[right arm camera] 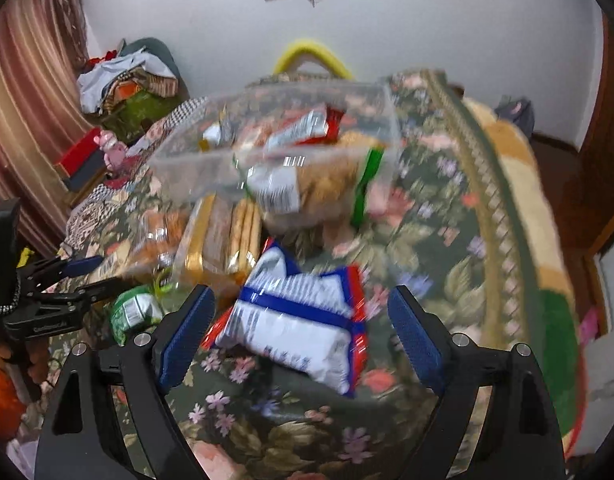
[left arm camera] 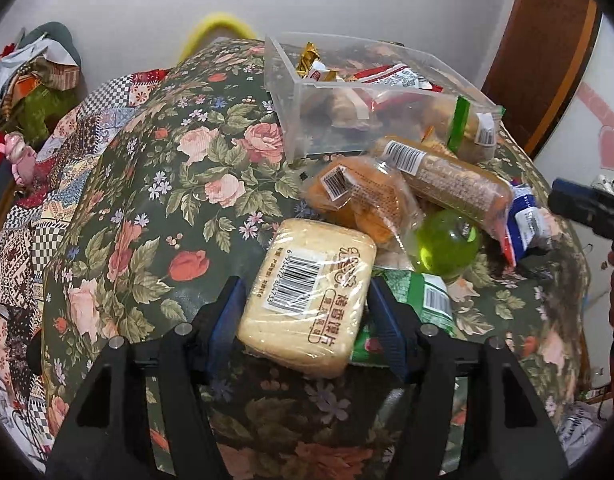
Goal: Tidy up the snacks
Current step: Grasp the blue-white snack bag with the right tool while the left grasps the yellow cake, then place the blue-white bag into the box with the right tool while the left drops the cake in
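Two grippers: your left gripper (left arm camera: 303,312) brackets the pale cake pack (left arm camera: 307,296); your right gripper (right arm camera: 303,334) gapes, untouching, around the white-blue packet (right arm camera: 299,320).

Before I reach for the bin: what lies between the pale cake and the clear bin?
In the left wrist view, an orange bun pack lies between the cake and the bin.

A floral cloth (left arm camera: 179,184) — dark green with pink roses — covers the bench. Upper centre of the left view, a clear plastic bin (left arm camera: 285,92) of snacks stands on it. Below that lies a loose heap: a pale wrapped cake (left arm camera: 307,296), an orange bun packet (left arm camera: 359,196), a long biscuit pack (left arm camera: 447,176), a green ball (left arm camera: 447,244) and a blue-and-white packet (right arm camera: 303,316).
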